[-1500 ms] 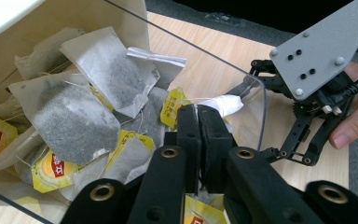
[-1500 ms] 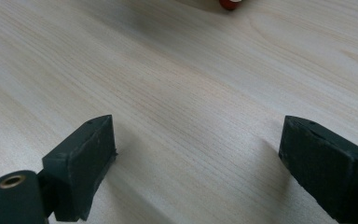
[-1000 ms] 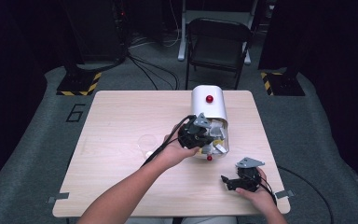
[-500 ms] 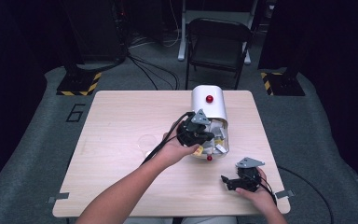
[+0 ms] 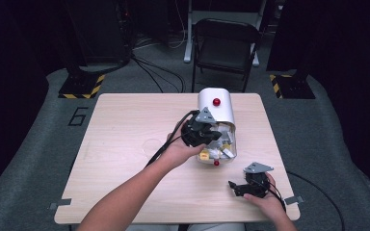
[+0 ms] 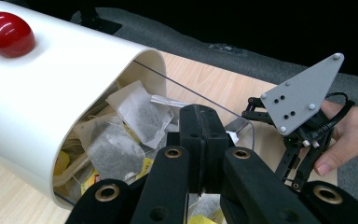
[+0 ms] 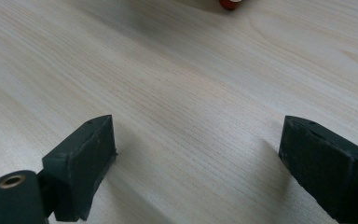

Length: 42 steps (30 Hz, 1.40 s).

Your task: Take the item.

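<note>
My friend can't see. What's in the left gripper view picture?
A closed black left gripper reaches into a white rounded canister lying on its side, full of paper tea bags. It has a red knob; a hand holding another gripper waits behind.

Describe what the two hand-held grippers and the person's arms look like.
Both are black jointed frames. The left hand-held gripper and the right hand-held gripper each carry a grey three-cornered plate with small screws, and brass-coloured rivets at the joints. A black cable trails from the left one. The forearms are bare, no sleeves visible.
</note>
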{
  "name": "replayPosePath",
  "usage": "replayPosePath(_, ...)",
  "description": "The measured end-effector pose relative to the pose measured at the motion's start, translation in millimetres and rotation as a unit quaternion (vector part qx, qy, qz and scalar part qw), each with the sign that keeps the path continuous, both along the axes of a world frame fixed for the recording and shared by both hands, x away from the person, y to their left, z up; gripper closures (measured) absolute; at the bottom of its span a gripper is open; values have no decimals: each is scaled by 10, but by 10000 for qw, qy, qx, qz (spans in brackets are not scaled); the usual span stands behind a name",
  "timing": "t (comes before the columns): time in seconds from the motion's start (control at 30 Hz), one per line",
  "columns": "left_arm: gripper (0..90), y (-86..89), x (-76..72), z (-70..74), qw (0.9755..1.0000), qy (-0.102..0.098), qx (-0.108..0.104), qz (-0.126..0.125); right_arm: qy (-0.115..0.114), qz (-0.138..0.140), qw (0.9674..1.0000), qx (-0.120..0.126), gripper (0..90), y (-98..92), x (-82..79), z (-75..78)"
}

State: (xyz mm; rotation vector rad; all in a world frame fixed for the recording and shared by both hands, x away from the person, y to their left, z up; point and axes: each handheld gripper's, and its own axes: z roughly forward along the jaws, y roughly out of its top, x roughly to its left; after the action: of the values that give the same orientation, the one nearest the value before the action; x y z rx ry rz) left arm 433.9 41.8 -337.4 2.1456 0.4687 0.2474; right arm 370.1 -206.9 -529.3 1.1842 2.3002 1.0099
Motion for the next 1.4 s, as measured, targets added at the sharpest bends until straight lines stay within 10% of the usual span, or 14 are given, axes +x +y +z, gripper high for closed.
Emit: replayPosePath(1.4, 900, 349, -62, 473, 9983, -387, -373, 236, 11, 32, 10000, 7, 99, 2, 6, -1)
